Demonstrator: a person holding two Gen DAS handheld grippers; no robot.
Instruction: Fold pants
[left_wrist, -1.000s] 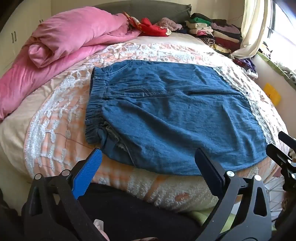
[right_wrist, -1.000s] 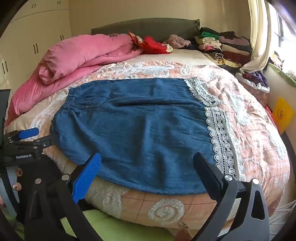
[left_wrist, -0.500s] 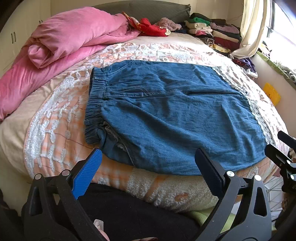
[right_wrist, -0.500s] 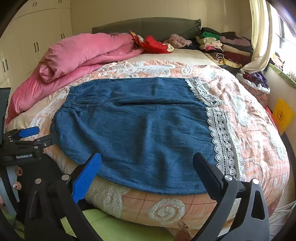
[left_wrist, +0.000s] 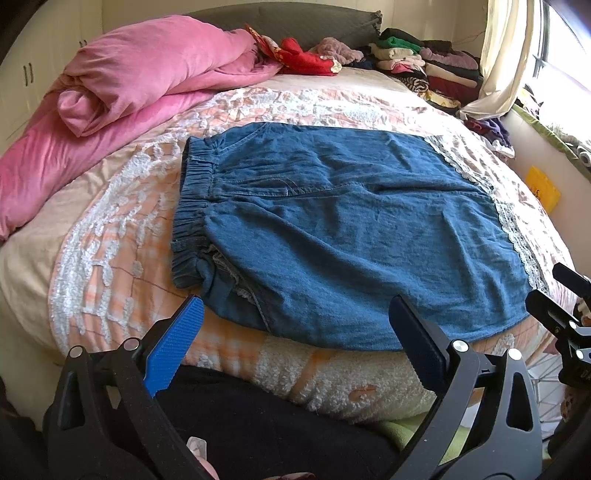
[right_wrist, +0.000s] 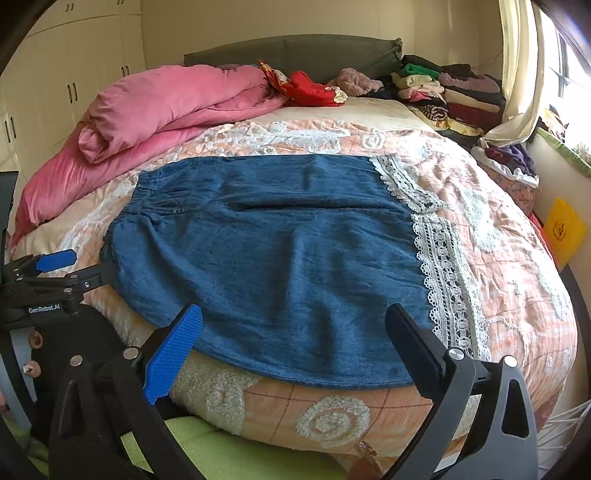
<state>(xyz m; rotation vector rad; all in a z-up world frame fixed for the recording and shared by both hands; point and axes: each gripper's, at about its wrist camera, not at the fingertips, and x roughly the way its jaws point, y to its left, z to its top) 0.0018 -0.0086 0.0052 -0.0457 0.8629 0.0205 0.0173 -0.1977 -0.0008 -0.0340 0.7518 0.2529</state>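
Blue denim pants lie flat on the bed, folded lengthwise, elastic waistband at the left, white lace hem at the right. They also show in the right wrist view. My left gripper is open and empty, at the near edge of the bed just short of the pants' waist end. My right gripper is open and empty, at the near edge by the pants' hem end. The left gripper also shows at the left of the right wrist view.
A rolled pink duvet lies at the far left of the bed. Stacked folded clothes and a red garment sit by the headboard. The patterned peach bedspread covers the bed. A curtain and window are at the right.
Both grippers have held almost still, edging slightly toward the bed. The pants have not moved.
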